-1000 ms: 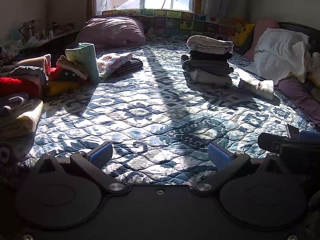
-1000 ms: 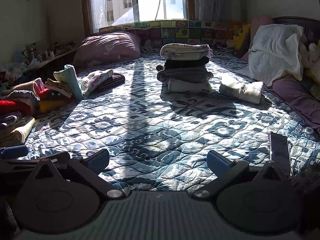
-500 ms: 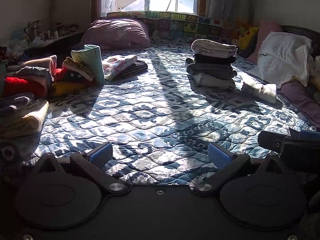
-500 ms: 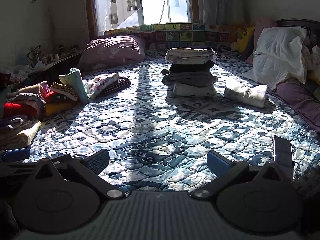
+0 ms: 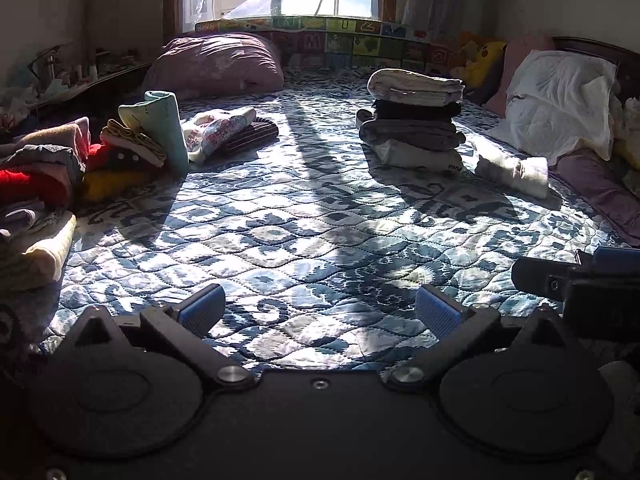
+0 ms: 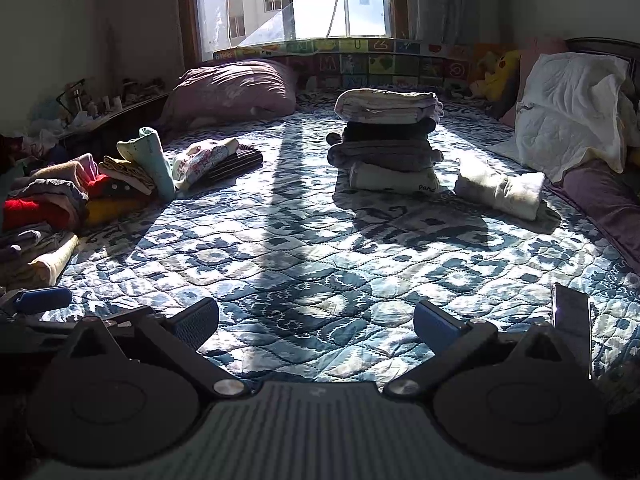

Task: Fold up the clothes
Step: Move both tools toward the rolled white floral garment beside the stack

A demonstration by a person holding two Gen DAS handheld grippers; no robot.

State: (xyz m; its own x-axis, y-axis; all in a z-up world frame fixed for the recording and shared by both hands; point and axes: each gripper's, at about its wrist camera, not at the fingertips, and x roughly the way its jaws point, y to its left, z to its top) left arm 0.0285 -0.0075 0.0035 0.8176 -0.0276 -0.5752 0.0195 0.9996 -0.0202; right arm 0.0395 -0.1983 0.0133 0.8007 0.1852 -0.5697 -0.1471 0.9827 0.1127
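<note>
With both my left gripper (image 5: pixel 318 312) and right gripper (image 6: pixel 316 322) spread and empty, reaching carelessly into the unfolded heap (image 5: pixel 44 172) could topple the mint roll (image 5: pixel 160 128).

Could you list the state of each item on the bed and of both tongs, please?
Left tongs: open, empty.
Right tongs: open, empty.
Stack of clothes: folded, piled upright on the quilt.
Pale garment: rolled, lying right of the stack.
Heap of clothes: jumbled at the left edge.
Phone: flat on the quilt, screen dark.
</note>
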